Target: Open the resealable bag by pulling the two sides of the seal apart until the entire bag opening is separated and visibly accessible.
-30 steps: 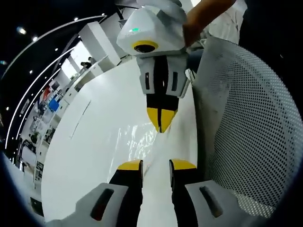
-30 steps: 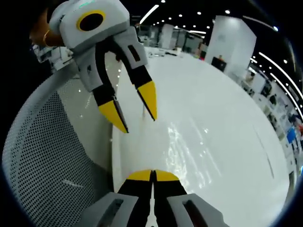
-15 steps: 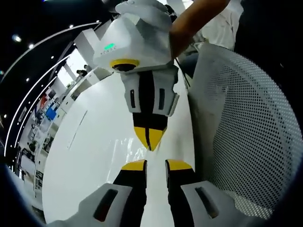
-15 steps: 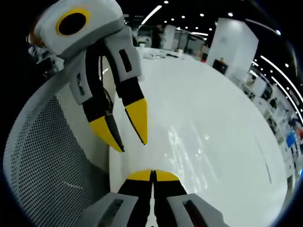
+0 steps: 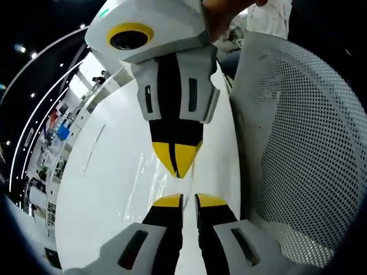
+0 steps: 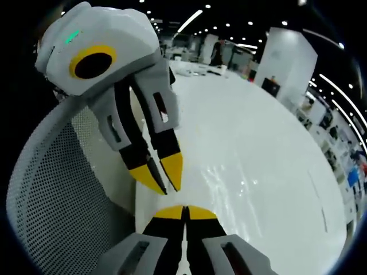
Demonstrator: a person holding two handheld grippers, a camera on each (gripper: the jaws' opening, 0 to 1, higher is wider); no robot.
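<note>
Grippers meet tip to tip over the bag [image 5: 155,172], a clear film lying flat on the table [image 5: 97,189]. Right gripper [image 6: 184,213] looks pressed shut (on the seal, I judge); left gripper [image 5: 188,200] is nearly closed, probably to pinch the other side.

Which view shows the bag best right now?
The left gripper view: the clear bag glints on the white table between both tongs' tips. The right gripper view catches only faint glints of it beyond the right tongs.
</note>
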